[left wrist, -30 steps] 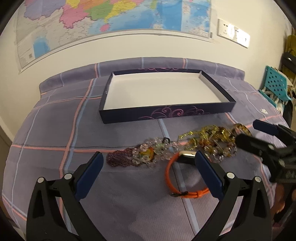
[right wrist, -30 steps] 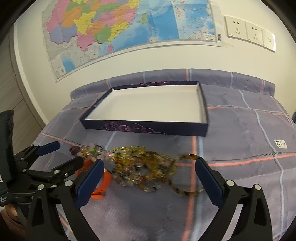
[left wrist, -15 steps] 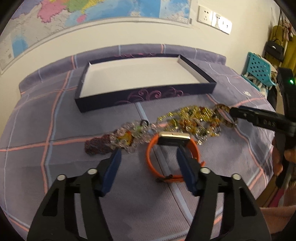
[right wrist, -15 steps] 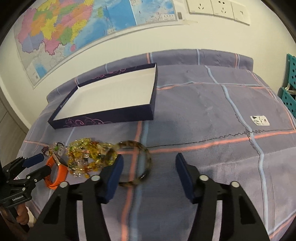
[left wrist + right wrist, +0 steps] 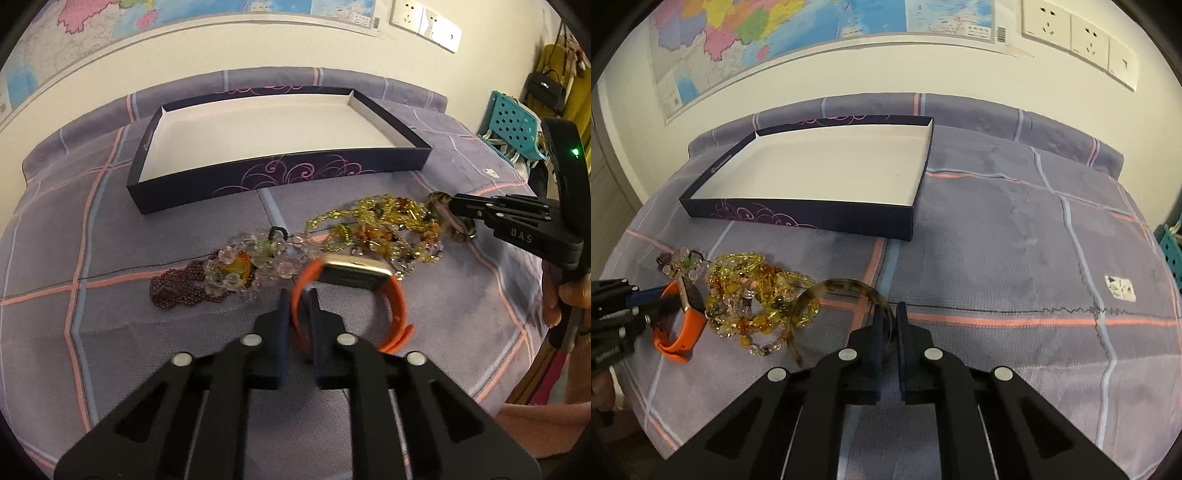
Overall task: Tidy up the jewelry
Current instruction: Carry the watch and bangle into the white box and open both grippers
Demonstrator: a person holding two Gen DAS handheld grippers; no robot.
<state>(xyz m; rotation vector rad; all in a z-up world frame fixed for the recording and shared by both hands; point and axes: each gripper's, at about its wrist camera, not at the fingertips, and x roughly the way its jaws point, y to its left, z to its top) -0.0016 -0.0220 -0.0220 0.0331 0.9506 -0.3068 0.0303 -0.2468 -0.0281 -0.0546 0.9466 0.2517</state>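
L gripper has just been closing; jaws now clamped on the near-left side of the orange watch strap, which stands on edge w/ its gold-cased face up at the far side. Just beyond the tips: clear-bead bracelet w/ a dark red bead strand to its left, yellow/amber bead pile ahead-right.

R gripper was also just closing; jaws pinched on the near-right rim of the tortoiseshell bangle, which is tipped up, its left part against the amber beads.

Open navy box, white inside, pink swirl print on the front wall, sits well beyond both grippers, on the purple plaid cloth. Small white text on the box's left wall: too small to read.

Seen from the L cam, the R gripper's body reads "DAS", green LED lit. Wall map text unreadable. White printed tag on the cloth right of the R gripper, illegible.
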